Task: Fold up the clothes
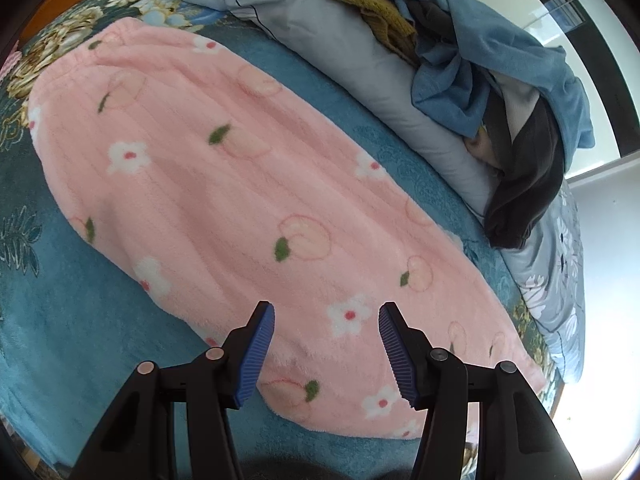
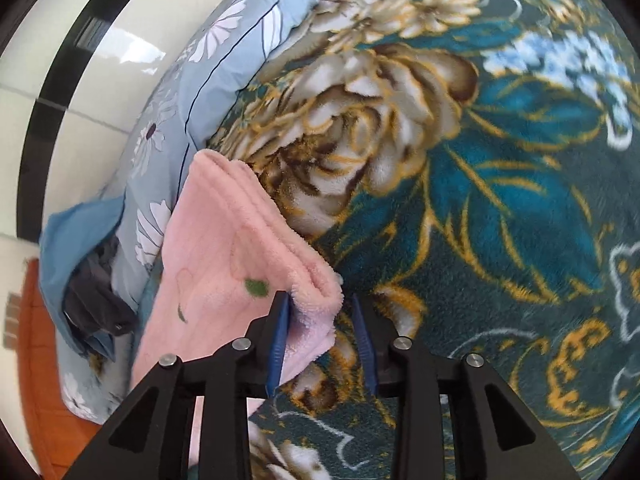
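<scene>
— While the pink fleece garment (image 1: 224, 184) lies flat and doubled along the blue floral bed (image 1: 36, 320), how much folding is left?

— Judging by its length, at least one more fold; the heap of unfolded clothes (image 1: 492, 64) on the grey pillow (image 1: 360, 64) looks untouched.

— And the fingers?

— The left gripper (image 1: 327, 344) hovers wide apart over the near hem, touching nothing. The right gripper (image 2: 323, 340) stands partly open around a layered corner, which rests against one finger, not clamped.

Dark garment (image 1: 524, 184) partly buried, perhaps trousers.
</scene>
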`<state>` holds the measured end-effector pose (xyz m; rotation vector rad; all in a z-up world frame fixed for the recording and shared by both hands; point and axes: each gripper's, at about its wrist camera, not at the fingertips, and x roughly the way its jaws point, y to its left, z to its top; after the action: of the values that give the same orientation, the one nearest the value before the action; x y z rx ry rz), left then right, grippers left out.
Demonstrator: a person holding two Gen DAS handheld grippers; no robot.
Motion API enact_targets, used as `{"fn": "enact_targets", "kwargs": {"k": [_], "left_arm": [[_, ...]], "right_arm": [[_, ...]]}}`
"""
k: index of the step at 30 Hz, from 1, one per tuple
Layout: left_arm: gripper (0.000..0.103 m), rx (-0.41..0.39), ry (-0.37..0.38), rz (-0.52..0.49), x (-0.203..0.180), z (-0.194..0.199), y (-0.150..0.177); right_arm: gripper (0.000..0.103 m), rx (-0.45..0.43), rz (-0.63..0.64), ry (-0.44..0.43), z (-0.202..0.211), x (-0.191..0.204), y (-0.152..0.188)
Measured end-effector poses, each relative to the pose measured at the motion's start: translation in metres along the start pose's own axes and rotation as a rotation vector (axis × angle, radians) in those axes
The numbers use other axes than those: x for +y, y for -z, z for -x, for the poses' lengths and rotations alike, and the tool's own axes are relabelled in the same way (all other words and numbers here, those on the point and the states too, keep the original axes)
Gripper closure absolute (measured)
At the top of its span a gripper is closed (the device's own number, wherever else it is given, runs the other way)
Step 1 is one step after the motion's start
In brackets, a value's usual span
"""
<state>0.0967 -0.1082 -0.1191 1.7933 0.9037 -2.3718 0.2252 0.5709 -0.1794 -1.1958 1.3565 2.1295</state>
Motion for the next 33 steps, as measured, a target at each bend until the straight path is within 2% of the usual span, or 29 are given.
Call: {"fn": "enact_targets", "kwargs": {"k": [3, 4, 5, 6, 10, 14, 18, 22, 25, 28, 31, 33], "left_arm": [[0.045, 0.031, -0.001, -0.018, -0.002, -0.007, 0.004], [0.044, 0.041, -0.004, -0.024, -0.002, -0.009, 0.006], [0.044, 0.049, -0.004, -0.026, -0.002, -0.011, 0.007], [0.045, 0.052, -0.007, -0.03, -0.001, -0.012, 0.008], [0.044, 0.047, -0.007, -0.032, 0.005, -0.01, 0.01], [0.044, 0.006, 0.007, 0.013, 0.027, 0.002, 0.0], [0.044, -0.049, 0.029, 0.079, 0.057, 0.018, -0.011], [0.044, -0.104, 0.05, 0.145, 0.086, 0.034, -0.023], [0.044, -0.138, 0.059, 0.203, 0.114, 0.043, -0.029], [0.044, -0.152, 0.062, 0.272, 0.145, 0.045, -0.03], [0.044, -0.165, 0.066, 0.333, 0.172, 0.046, -0.029], [0.044, -0.169, 0.069, 0.359, 0.185, 0.046, -0.029]], "right_arm": [[0.069, 0.036, -0.035, -0.06, -0.008, 0.002, 0.003], [0.071, 0.058, -0.039, -0.057, -0.012, 0.004, 0.005], [0.083, 0.069, -0.035, -0.04, -0.015, 0.007, 0.006], [0.087, 0.07, -0.037, -0.03, -0.016, 0.01, 0.006], [0.091, 0.04, -0.021, -0.016, -0.005, 0.032, 0.003], [0.092, -0.002, 0.156, -0.073, 0.019, 0.106, 0.002], [0.092, 0.007, 0.423, -0.154, 0.028, 0.213, 0.032], [0.092, 0.071, 0.64, -0.237, 0.01, 0.303, 0.09], [0.092, 0.17, 0.757, -0.241, -0.027, 0.353, 0.144], [0.092, 0.295, 0.849, -0.2, -0.073, 0.38, 0.205], [0.092, 0.403, 0.943, -0.137, -0.106, 0.381, 0.267], [0.092, 0.454, 0.998, -0.091, -0.121, 0.381, 0.297]]}}
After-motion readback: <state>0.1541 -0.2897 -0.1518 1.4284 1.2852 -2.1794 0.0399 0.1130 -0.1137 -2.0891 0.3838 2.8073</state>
